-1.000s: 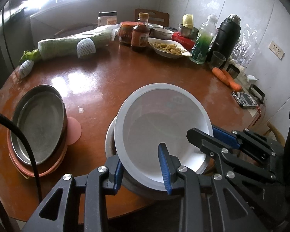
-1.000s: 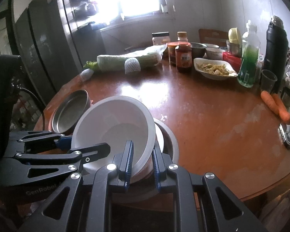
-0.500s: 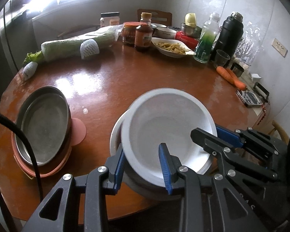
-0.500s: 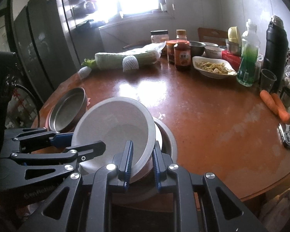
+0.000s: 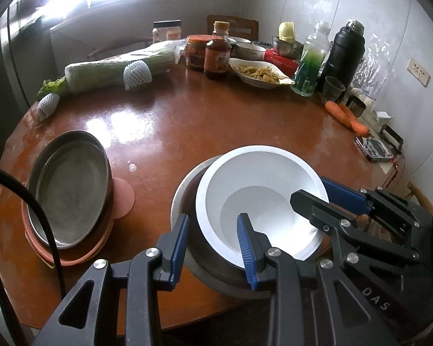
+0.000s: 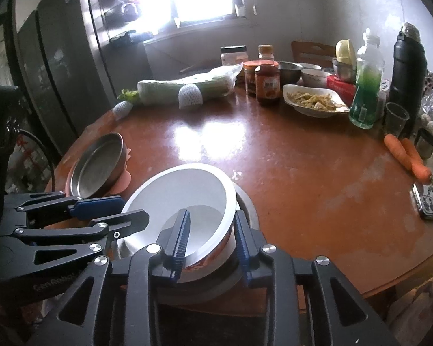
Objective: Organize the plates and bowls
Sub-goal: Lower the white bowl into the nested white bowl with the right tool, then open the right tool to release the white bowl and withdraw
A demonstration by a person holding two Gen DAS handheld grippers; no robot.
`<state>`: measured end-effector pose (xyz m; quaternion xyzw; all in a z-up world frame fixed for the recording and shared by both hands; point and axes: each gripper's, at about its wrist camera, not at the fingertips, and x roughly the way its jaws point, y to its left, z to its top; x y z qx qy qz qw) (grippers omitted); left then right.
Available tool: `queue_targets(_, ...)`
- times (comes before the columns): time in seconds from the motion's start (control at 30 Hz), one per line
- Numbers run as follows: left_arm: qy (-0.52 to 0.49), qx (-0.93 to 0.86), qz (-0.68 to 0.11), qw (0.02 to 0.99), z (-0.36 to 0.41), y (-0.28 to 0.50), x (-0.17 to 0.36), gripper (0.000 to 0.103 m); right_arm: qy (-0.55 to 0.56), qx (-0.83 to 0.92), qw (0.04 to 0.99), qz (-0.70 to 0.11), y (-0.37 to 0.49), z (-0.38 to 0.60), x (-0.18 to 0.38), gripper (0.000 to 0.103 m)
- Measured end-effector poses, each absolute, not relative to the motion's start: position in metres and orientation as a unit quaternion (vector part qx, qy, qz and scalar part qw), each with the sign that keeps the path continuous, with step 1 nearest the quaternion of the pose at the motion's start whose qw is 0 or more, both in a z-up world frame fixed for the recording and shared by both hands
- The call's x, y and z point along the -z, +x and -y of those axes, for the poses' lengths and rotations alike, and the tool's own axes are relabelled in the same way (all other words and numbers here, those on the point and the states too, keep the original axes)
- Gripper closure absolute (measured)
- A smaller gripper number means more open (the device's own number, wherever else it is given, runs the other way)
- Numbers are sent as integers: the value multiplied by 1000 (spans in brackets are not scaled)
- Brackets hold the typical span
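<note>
1. Left wrist view: the white bowl sits tilted inside a grey metal bowl near the table edge. The left gripper straddles both near rims, jaws apart, pads not pressing.
2. Right wrist view: the right gripper has just been opening; the white bowl's rim lies between its loosened jaws.

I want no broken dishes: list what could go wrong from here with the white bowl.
1. The white bowl lies tilted in the metal bowl, not seated level. The right gripper has just been opening its jaws with the rim between them, so the bowl may rock or slide.
2. The stack stands near the edge of the table. The left gripper also has a finger inside the white bowl. Pulling back could hook the rim and drag the stack off.
</note>
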<state>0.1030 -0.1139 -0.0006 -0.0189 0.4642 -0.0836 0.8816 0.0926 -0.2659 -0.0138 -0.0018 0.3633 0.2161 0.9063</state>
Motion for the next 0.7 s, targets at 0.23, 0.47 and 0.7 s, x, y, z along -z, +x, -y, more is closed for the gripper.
queue_targets(0.23, -20, 83, -457, 885, 111, 98, -5, 69, -3, -211, 911, -354, 89, 268, 6, 69)
queue_targets(0.47, -26, 81, -447, 890, 106, 93, -13, 68, -5, -211, 916, -341, 84, 267, -4, 67)
queue_targets(0.7, -40, 79, -440, 894, 98, 91, -17, 62, -1, -204, 922, -330, 82, 271, -12, 58)
